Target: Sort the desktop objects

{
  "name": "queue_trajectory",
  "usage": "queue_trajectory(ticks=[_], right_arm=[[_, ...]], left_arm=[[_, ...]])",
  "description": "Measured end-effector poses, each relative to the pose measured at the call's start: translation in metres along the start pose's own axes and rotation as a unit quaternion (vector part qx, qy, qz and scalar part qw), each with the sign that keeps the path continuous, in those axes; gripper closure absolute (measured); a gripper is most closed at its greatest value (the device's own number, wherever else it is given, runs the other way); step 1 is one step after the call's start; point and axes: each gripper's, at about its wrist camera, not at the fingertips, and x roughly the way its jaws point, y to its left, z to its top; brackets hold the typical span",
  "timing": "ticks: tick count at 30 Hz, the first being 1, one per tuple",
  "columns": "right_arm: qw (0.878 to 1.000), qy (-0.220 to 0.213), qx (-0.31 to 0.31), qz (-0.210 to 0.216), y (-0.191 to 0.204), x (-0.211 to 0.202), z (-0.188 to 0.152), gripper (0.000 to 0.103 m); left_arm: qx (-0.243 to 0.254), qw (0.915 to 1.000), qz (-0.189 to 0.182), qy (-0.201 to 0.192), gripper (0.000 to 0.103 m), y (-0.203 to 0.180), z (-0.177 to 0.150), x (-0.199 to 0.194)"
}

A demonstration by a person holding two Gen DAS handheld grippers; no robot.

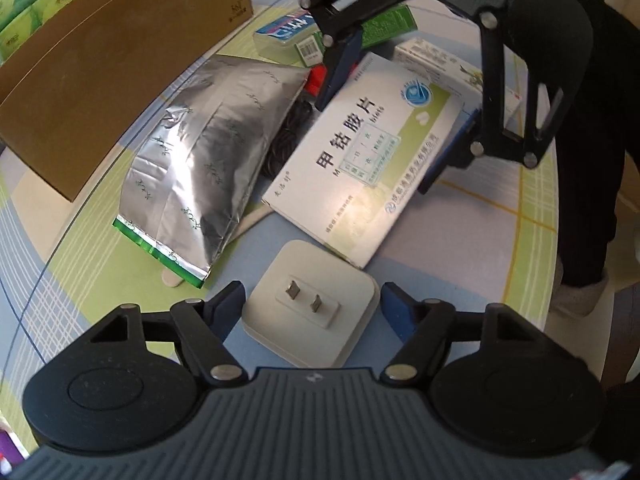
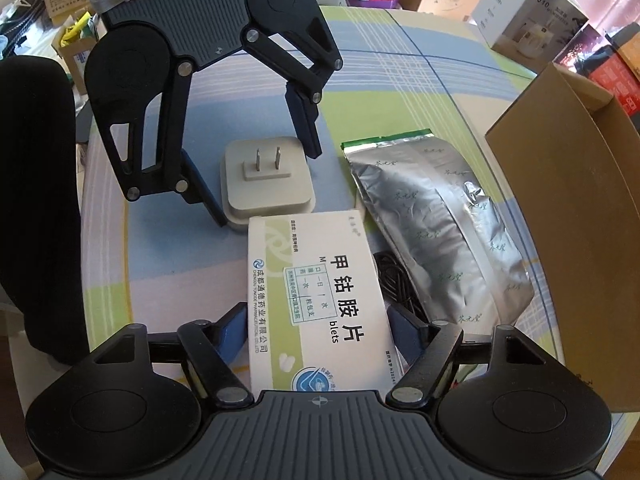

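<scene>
Presently, left gripper (image 1: 312,306) spread around white plug adapter (image 1: 310,308), prongs up, right gripper (image 2: 316,330) spread astride white medicine box (image 2: 316,304), silver foil pouch (image 2: 436,220) beside.

The white medicine box (image 2: 320,300) reads "甲钴胺片" and "CHENGDU TONGDE PHARMACEUTICAL"; a white carton (image 2: 524,8) shows "J10".

One charger (image 1: 312,312); one foil pouch (image 1: 212,152); perhaps four medicine boxes (image 1: 360,160)
</scene>
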Motion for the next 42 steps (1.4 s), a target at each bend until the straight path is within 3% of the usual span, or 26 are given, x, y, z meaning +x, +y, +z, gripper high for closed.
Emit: queue_trajectory(ticks=[5,12,16,21,28,33,42], right_arm=[[1.0,0.001,0.003,0.0,0.002,0.0,0.001,0.031],[1.0,0.006,0.026,0.008,0.009,-0.006,-0.004,0.031],[1.0,0.008,0.027,0.008,0.011,-0.004,-0.003,0.031],[0.999,0.019,0.026,0.005,0.014,0.004,-0.003,0.031],[0.998,0.024,0.063,0.002,0.012,0.002,-0.003,0.032],[0.996,0.022,0.084,0.003,0.014,0.0,-0.003,0.031],[0.994,0.021,0.11,0.0,0.017,0.0,-0.003,0.033]], left_arm=[[0.015,0.9998,-0.01,0.006,0.029,0.002,-0.003,-0.003],[0.01,0.9997,-0.023,0.006,0.038,0.003,-0.009,-0.013],[0.016,0.9996,-0.024,-0.002,0.028,0.003,-0.01,-0.01],[0.036,0.999,-0.024,0.014,0.028,-0.001,-0.012,-0.002],[0.009,0.9994,-0.021,0.027,0.04,0.0,-0.021,-0.01],[-0.019,0.9995,-0.025,0.007,0.032,0.005,-0.024,-0.01],[-0.021,0.9993,-0.02,0.022,0.031,-0.003,-0.015,0.001]])
